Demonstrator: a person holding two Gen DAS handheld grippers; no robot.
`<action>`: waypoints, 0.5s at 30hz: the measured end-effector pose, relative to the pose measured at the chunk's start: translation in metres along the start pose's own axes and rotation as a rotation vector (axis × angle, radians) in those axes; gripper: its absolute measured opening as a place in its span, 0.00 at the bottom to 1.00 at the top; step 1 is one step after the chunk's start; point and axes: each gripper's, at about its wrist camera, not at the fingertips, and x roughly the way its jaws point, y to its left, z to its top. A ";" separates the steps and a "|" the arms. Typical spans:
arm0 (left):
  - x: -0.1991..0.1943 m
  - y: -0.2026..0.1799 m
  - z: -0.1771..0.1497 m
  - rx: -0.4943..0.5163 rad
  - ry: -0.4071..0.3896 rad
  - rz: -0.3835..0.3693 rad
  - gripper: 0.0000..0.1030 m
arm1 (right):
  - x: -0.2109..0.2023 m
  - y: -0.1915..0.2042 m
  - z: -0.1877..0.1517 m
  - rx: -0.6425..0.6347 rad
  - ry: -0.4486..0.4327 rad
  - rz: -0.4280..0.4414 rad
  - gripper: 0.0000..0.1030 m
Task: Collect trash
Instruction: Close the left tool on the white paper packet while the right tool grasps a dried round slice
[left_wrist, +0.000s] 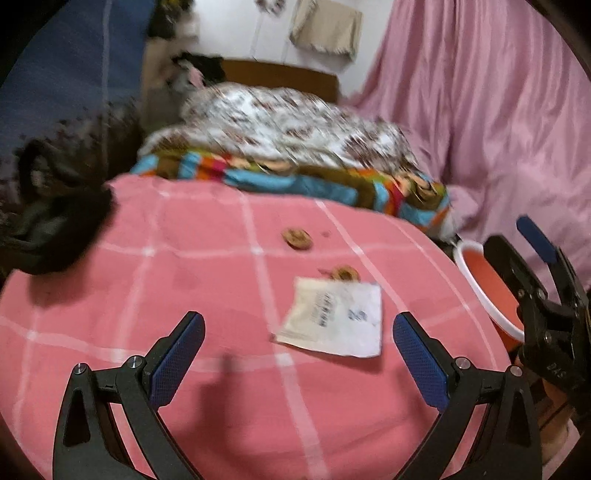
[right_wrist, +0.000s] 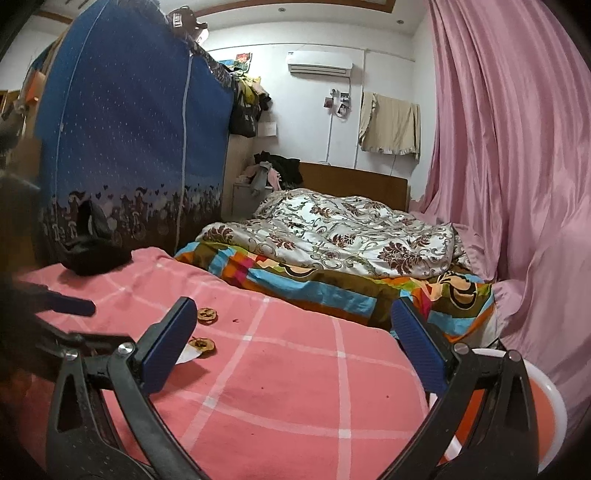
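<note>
Three bits of trash lie on the pink bedspread with the white grid lines (left_wrist: 184, 280), all of them near its right half in the left wrist view. Farthest left and farthest back is a small round brown shell-like scrap (left_wrist: 296, 239), wrinkled and tan, lying alone. Nearer and a little to the right, a second brown round scrap (left_wrist: 345, 274) touches the top edge of a flat white paper wrapper (left_wrist: 334, 319). The wrapper is roughly square, cream on its left part and whiter on its right, with one edge slightly lifted off the cloth. It carries a block of dark print and a small blue mark, both too blurred to read.

The left claw (left_wrist: 299, 354) hangs over the bedspread with its blue-padded fingers spread wide and nothing between them; the wrapper lies just ahead, between the two tips. At the far right of that view the right claw (left_wrist: 517, 243) is also spread apart and empty, in front of an orange plastic bin with a white rim (left_wrist: 476, 288) that stands beside the bed. White letters on the right claw's black frame look like "DAS", though they are not clear.

From the right wrist view, the right claw (right_wrist: 293, 325) frames the bedspread, the two brown scraps sit by its left finger, and the bin rim shows at the lower right.
</note>
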 end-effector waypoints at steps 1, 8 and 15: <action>0.004 -0.001 0.000 0.001 0.016 -0.006 0.97 | 0.001 0.000 0.000 -0.007 0.003 -0.004 1.00; 0.022 0.001 0.000 -0.011 0.094 -0.045 0.90 | 0.008 -0.011 -0.003 0.013 0.049 -0.014 1.00; 0.033 -0.010 0.003 0.048 0.126 -0.021 0.60 | 0.024 -0.031 -0.011 0.119 0.152 0.001 1.00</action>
